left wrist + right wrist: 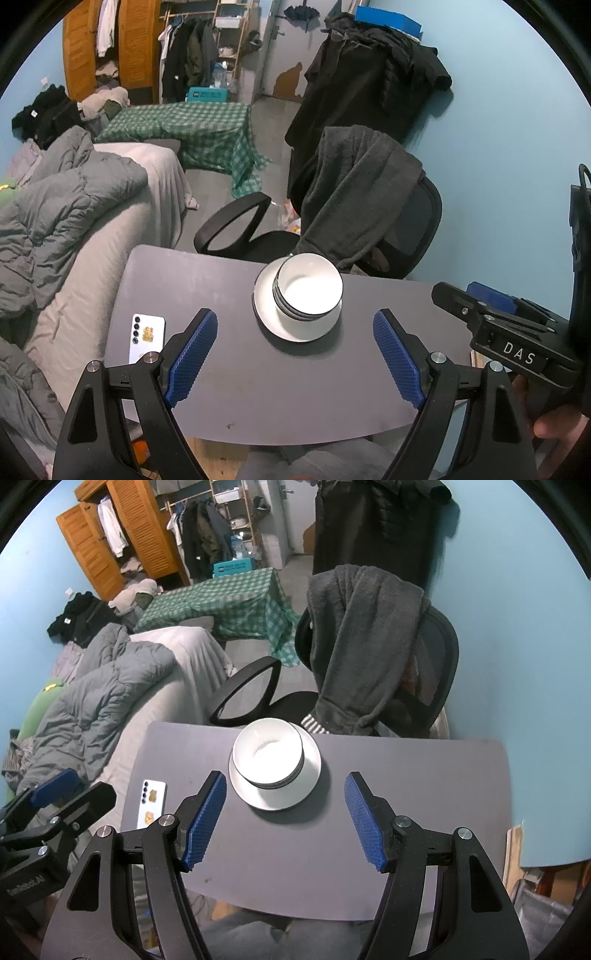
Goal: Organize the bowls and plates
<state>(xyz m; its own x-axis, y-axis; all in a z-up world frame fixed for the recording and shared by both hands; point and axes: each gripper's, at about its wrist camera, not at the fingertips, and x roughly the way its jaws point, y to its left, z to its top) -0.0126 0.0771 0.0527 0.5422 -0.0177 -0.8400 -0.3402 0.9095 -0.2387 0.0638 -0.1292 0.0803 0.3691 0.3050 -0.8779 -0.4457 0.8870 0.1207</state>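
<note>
Both claws, the left claw and the right claw, hang over the near part of the table with jaws apart and nothing between them, probably because the stacking is done. Farther, near the far edge, the bowls sit nested on the plate, one compact pile. At the left lies a phone, well apart.

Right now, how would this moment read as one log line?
stage: bowls nested on plate | stack of white bowls on round white plate | grey table | both sets of fingers open, empty
</note>
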